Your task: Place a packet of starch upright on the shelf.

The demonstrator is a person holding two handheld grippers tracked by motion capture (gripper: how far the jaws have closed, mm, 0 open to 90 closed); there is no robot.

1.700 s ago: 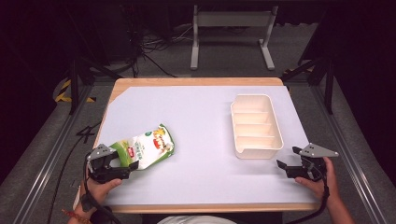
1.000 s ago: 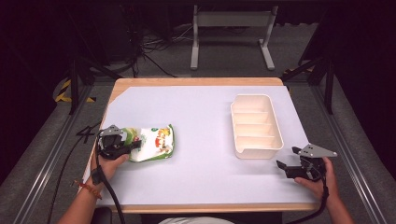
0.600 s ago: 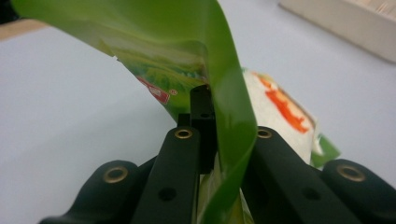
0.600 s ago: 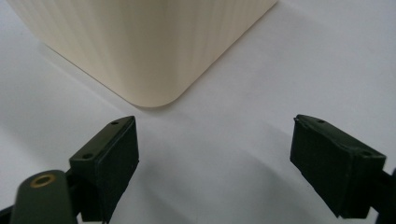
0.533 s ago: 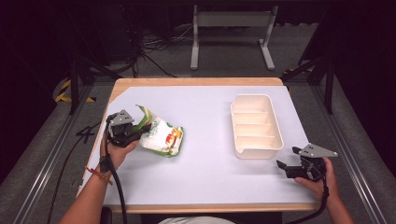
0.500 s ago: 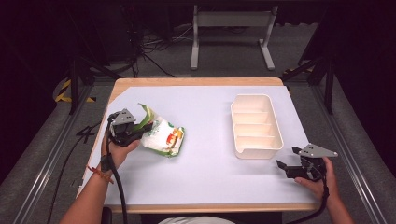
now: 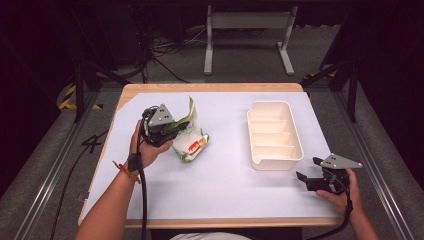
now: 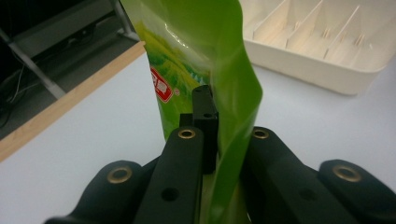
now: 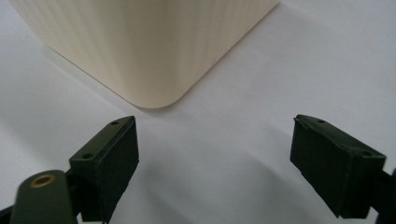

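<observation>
Green pouch [image 7: 191,138] gripped in the left tool [image 7: 172,126], held left of the cream tray [image 7: 274,135] on the bench [image 7: 225,185].

The left tool's jaws are pinched tight on the pouch's upper edge, seen close in the left gripper view, where the green film [image 8: 205,70] folds between the two black jaws and the tray [image 8: 322,42] lies beyond it. From the high view the pouch stands tilted, its lower end looking to rest on the bench's white cover, well apart from the tray's left wall. The tray has four compartments side by side. The right tool [image 7: 306,176] sits near the tray's near right corner, held in the right hand [image 7: 345,192]; in the right gripper view its jaws stand wide apart with nothing between them, and the tray's rounded corner [image 9: 154,70] is just ahead.
</observation>
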